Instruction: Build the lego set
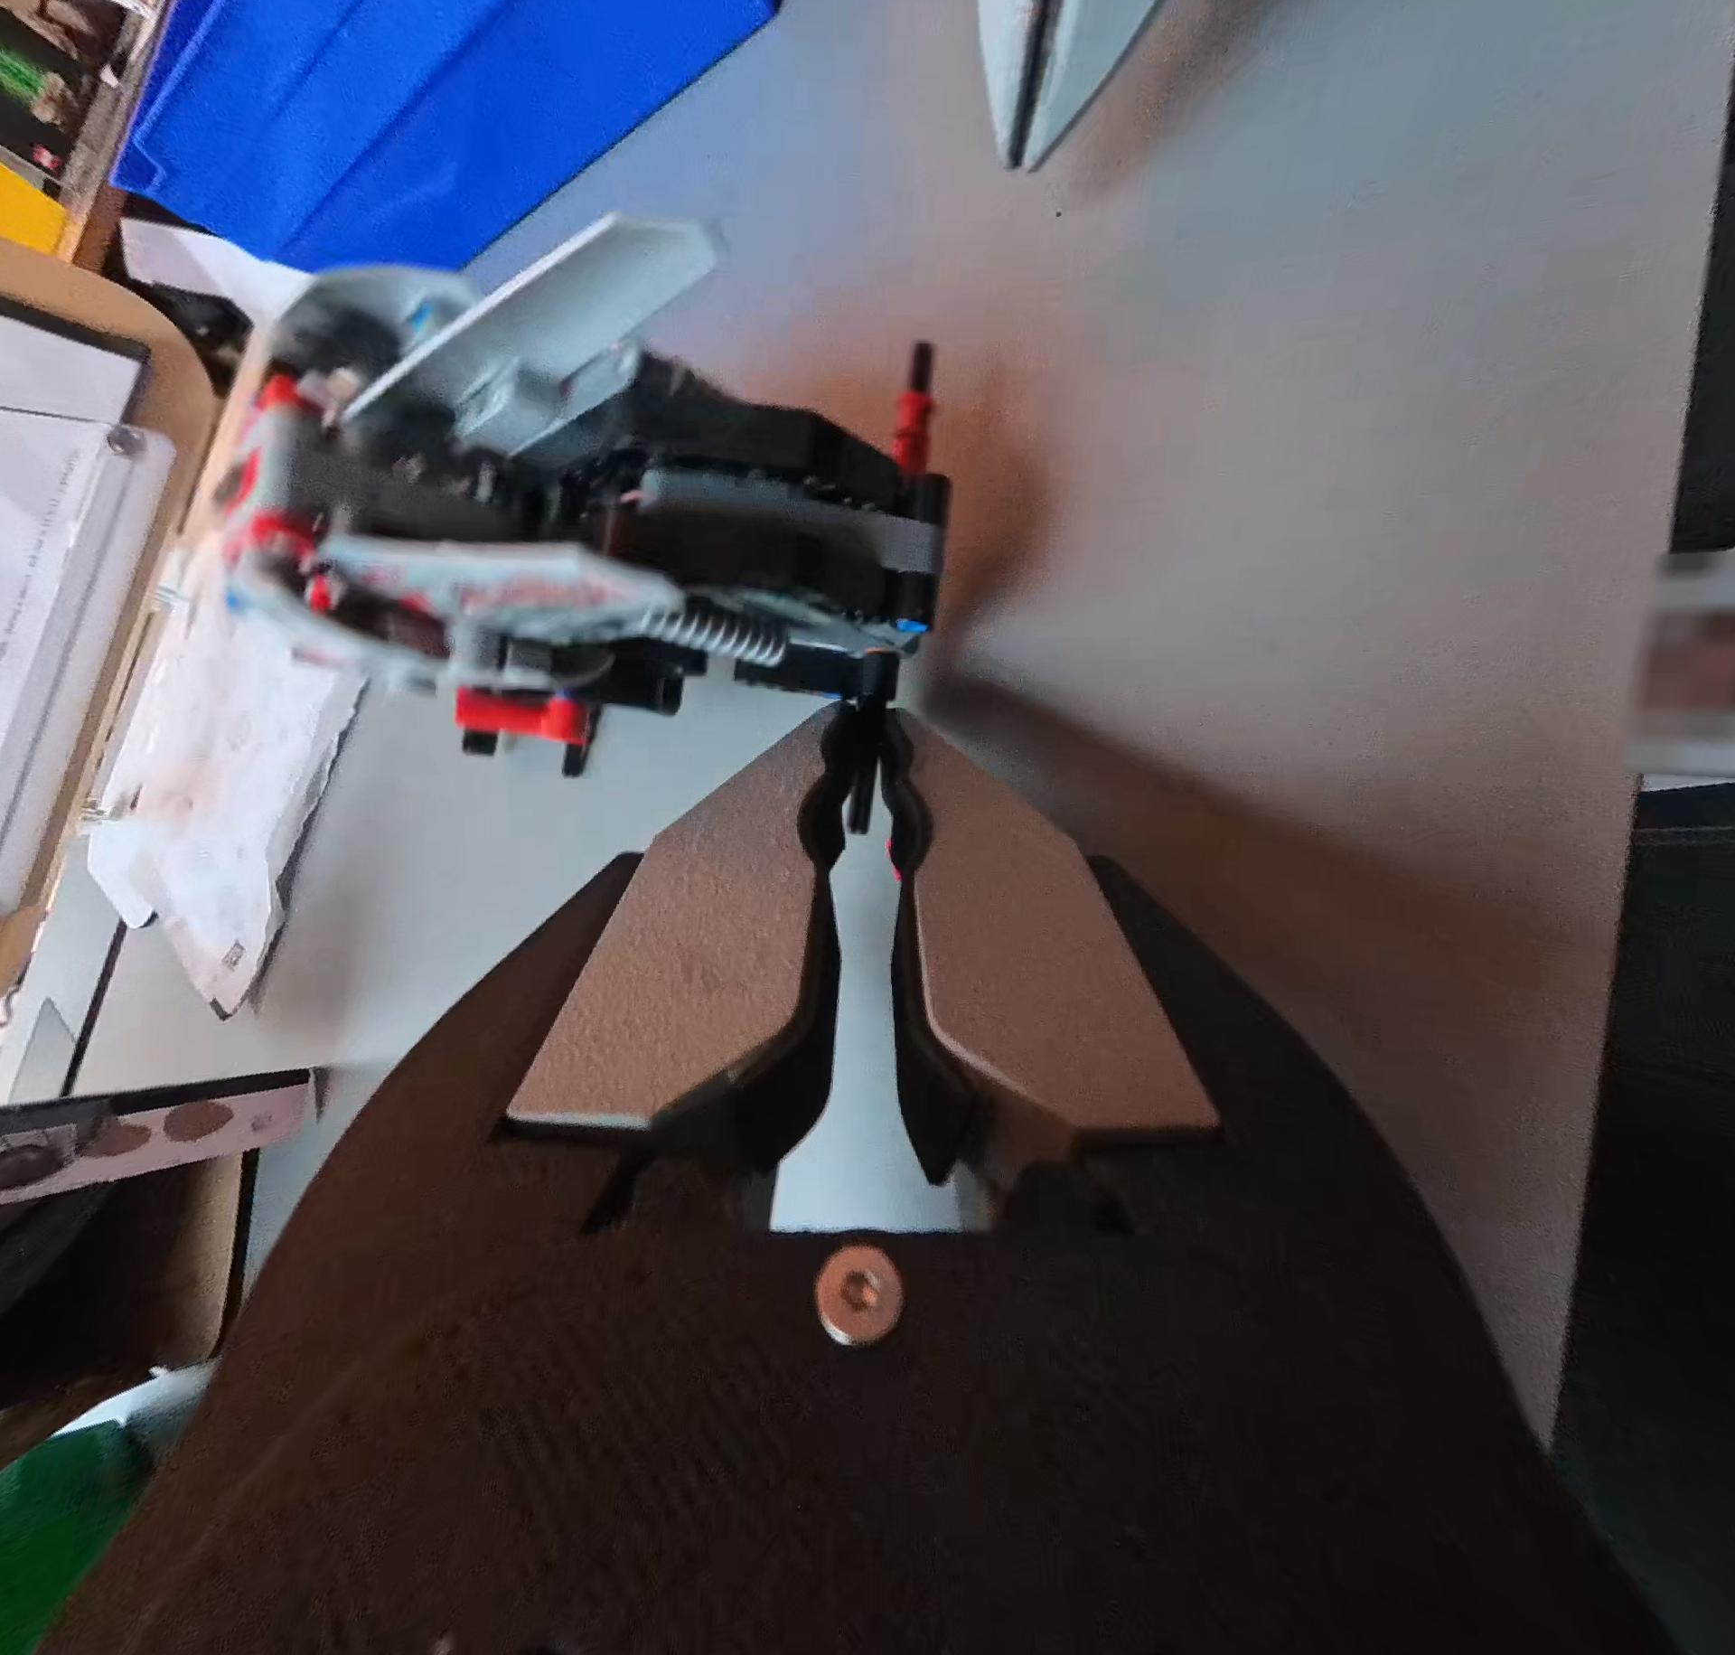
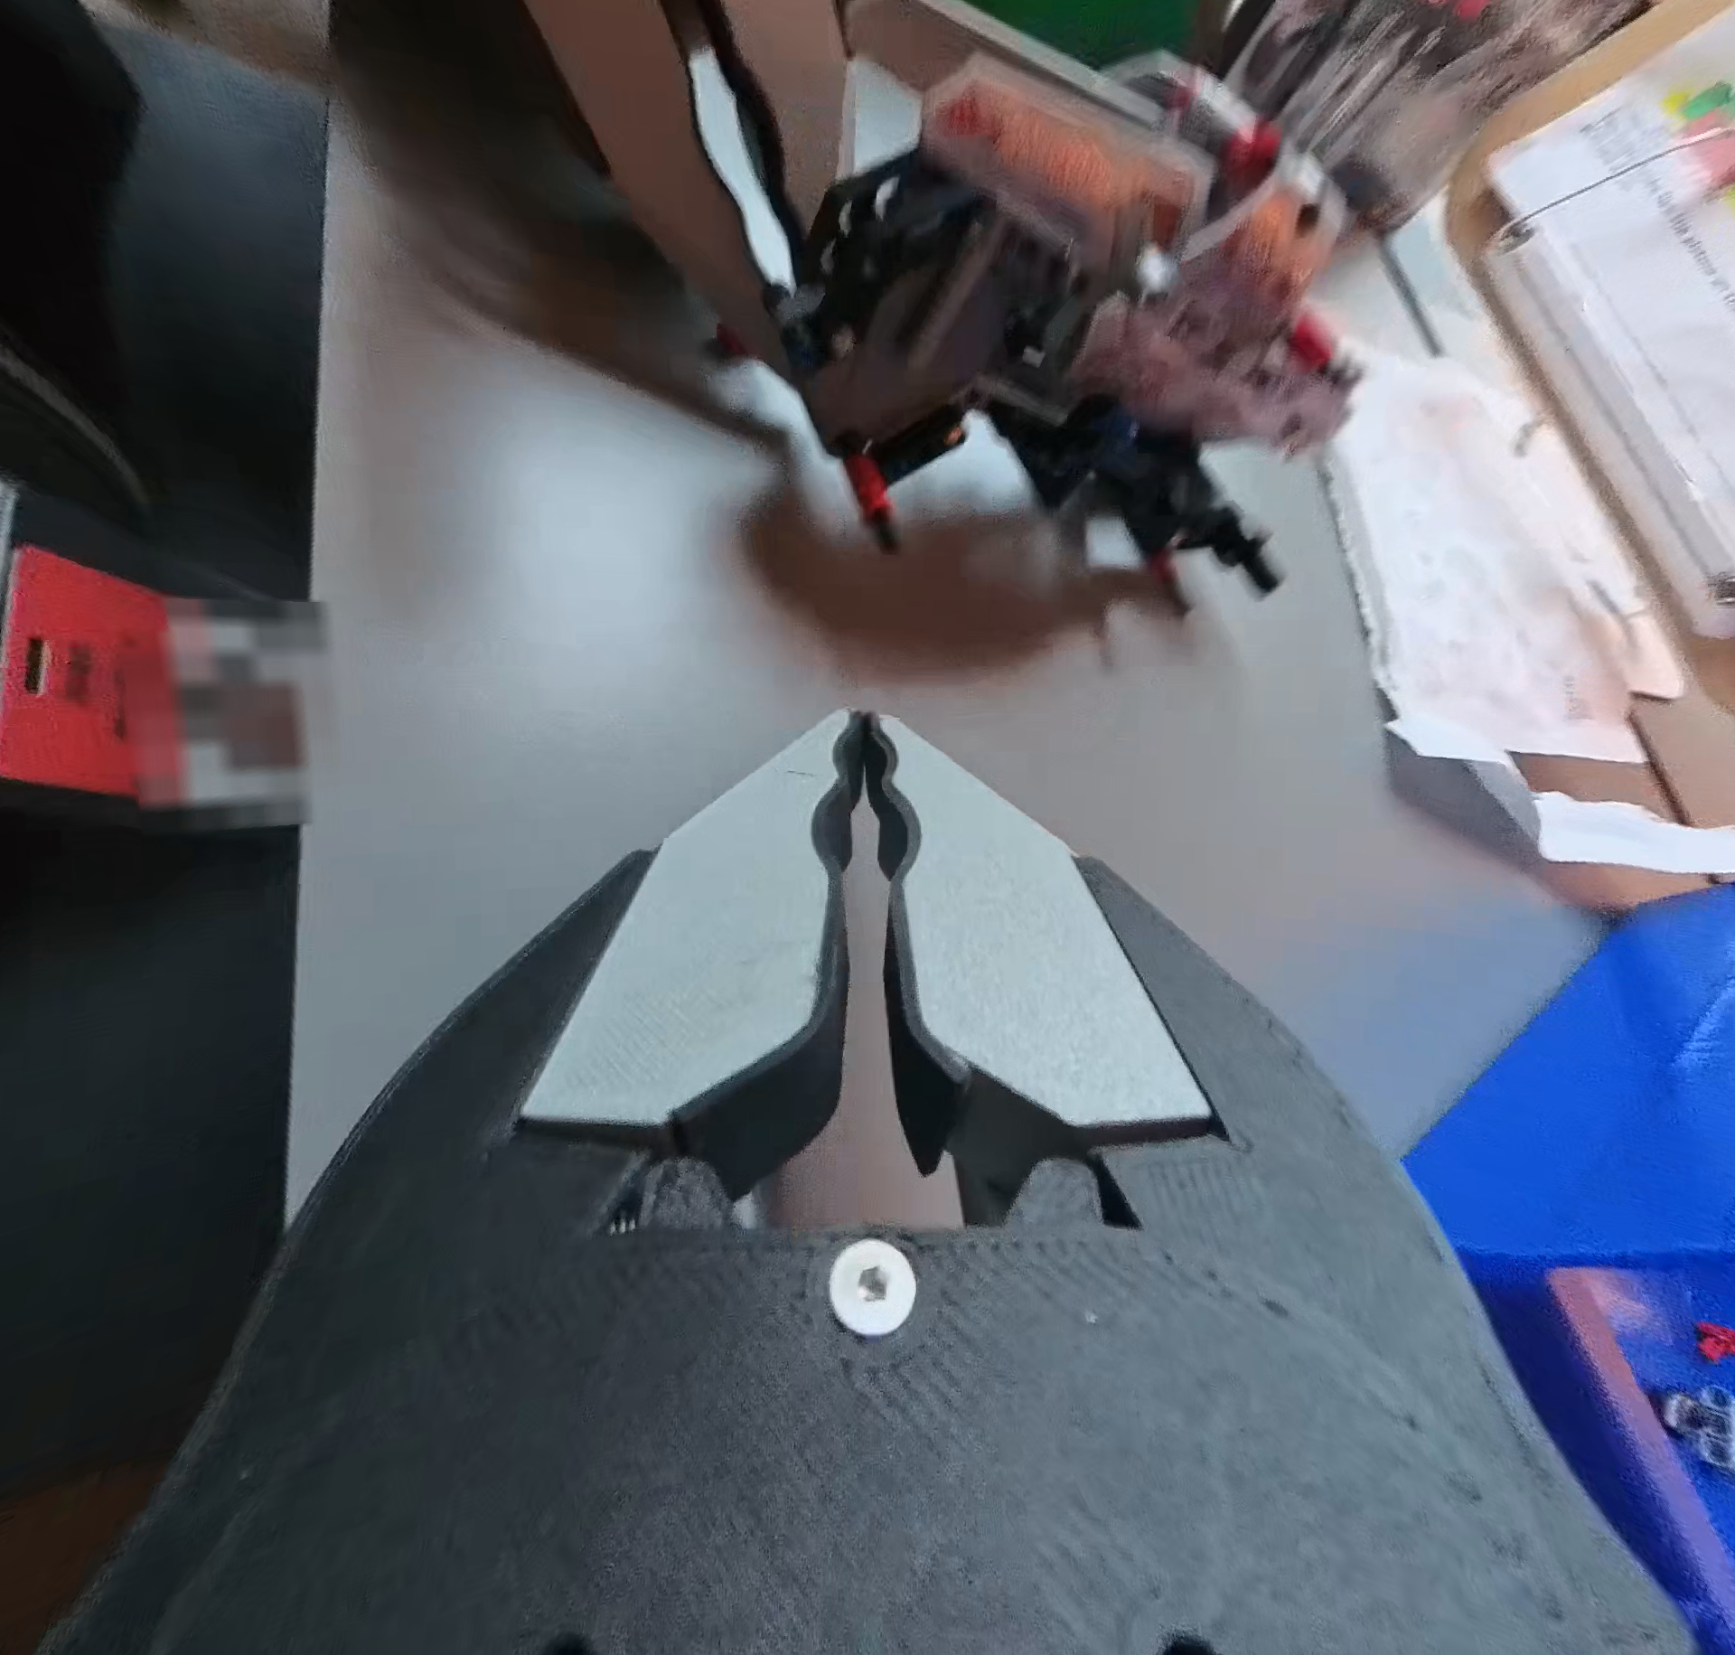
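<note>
Left gripper (image 1: 864, 765): its two tan-faced fingers are being kept clamped on a thin black pin (image 1: 859, 779) that is sticking out of the lego model; the tips are sitting at the centre of the left wrist view.

Right gripper (image 2: 862, 746): its two grey-faced fingers are being held pressed together with nothing between them, at the centre of the right wrist view, apart from the model. It is also showing at the top of the left wrist view (image 1: 1051, 42).

Grippers counted: two, one per hand.

Lego model (image 1: 601, 539): one partly built assembly is being held up off the table (image 1: 1314, 389) by the pin, left of centre in the left wrist view and in the upper middle of the right wrist view (image 2: 1014, 314), where a dark shadow is lying on the table under it.

Model's look: a black core is being flanked by light grey panels, some with red markings; a grey coil spring is showing on its lower edge, and red connectors and a red-and-black axle are sticking out. Much of it is blurred.

Blue bin (image 1: 451, 79): one, being seen in the upper left of the left wrist view and at the lower right of the right wrist view (image 2: 1596, 1093), where small pieces are lying inside it.

Papers (image 1: 225, 793): a white printed sheet is lying at the left edge of the left wrist view, beside a clear-covered document (image 1: 66, 558); how many sheets are stacked there cannot be told.
</note>
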### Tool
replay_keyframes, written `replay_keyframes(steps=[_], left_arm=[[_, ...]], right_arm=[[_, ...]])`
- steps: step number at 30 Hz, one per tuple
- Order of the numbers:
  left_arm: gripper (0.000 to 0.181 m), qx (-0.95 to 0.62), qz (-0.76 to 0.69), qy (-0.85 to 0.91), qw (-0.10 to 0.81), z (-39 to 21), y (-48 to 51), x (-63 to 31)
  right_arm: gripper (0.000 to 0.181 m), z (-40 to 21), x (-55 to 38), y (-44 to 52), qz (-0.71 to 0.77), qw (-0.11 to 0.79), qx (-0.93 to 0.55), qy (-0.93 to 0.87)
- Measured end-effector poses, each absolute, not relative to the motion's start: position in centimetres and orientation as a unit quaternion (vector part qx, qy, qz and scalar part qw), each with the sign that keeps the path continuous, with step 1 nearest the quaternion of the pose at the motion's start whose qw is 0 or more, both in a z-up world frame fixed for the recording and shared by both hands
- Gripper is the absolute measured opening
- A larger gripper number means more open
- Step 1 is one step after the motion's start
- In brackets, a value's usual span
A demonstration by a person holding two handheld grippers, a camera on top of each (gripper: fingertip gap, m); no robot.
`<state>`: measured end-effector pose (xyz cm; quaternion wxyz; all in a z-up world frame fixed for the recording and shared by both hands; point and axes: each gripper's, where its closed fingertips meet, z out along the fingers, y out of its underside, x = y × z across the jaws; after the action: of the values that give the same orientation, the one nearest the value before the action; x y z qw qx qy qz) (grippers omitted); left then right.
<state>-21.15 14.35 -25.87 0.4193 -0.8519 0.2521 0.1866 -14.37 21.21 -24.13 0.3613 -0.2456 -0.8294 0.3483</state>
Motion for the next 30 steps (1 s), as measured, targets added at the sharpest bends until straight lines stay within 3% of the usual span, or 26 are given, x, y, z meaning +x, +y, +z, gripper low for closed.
replay_keyframes(steps=[1, 4, 11, 30], left_arm=[[0.003, -0.851, 0.192, 0.256, 0.417, -26.0, 14.4, -21.1], [0.003, -0.846, 0.191, 0.268, 0.419, -26.0, 14.5, -20.6], [0.003, -0.848, 0.172, 0.262, 0.427, -25.7, 14.5, -19.9], [0.003, -0.858, 0.211, 0.237, 0.403, -26.3, 14.7, -20.8]], right_arm=[[0.0, -23.8, -14.6, 20.7, 0.348, 0.375, -0.24, -0.825], [0.023, -23.7, -15.4, 18.5, 0.344, 0.387, -0.224, -0.826], [0.005, -25.9, -18.3, 17.8, 0.19, 0.451, -0.19, -0.851], [0.004, -26.1, -18.5, 18.1, 0.15, 0.476, -0.159, -0.852]])
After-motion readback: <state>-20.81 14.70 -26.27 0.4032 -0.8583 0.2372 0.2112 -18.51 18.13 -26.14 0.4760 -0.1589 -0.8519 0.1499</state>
